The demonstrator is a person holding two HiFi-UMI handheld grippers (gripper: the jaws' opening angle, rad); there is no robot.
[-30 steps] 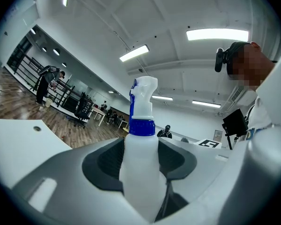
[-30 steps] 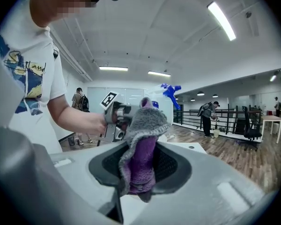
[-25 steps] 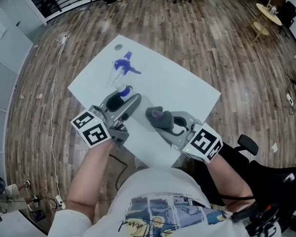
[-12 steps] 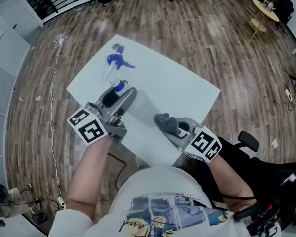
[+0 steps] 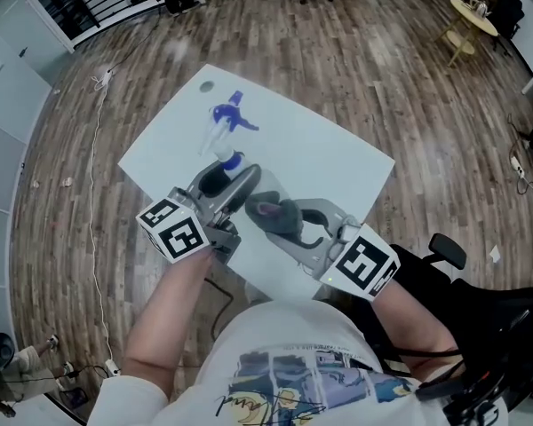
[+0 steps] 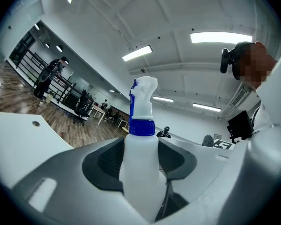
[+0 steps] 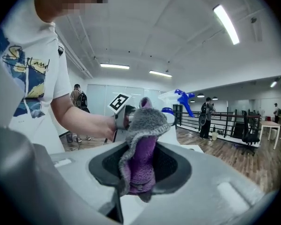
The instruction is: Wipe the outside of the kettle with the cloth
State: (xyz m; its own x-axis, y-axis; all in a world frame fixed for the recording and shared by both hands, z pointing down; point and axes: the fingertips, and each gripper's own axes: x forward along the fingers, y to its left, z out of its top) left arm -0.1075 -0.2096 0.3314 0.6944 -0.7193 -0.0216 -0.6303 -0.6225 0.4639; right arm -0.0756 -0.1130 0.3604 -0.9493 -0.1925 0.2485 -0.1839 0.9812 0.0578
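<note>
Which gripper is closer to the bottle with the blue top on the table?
Left. The left hand-held gripper, holding a white spray bottle, is just short of the blue-topped bottle; the right hand-held gripper, gripping the cloth, is farther back.

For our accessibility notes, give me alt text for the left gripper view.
The left claw grips a white spray bottle with a blue collar, upright between its jaws. Behind are a white table and a bright open office.

Bright overhead striplights, fisheye-warped edges
</note>
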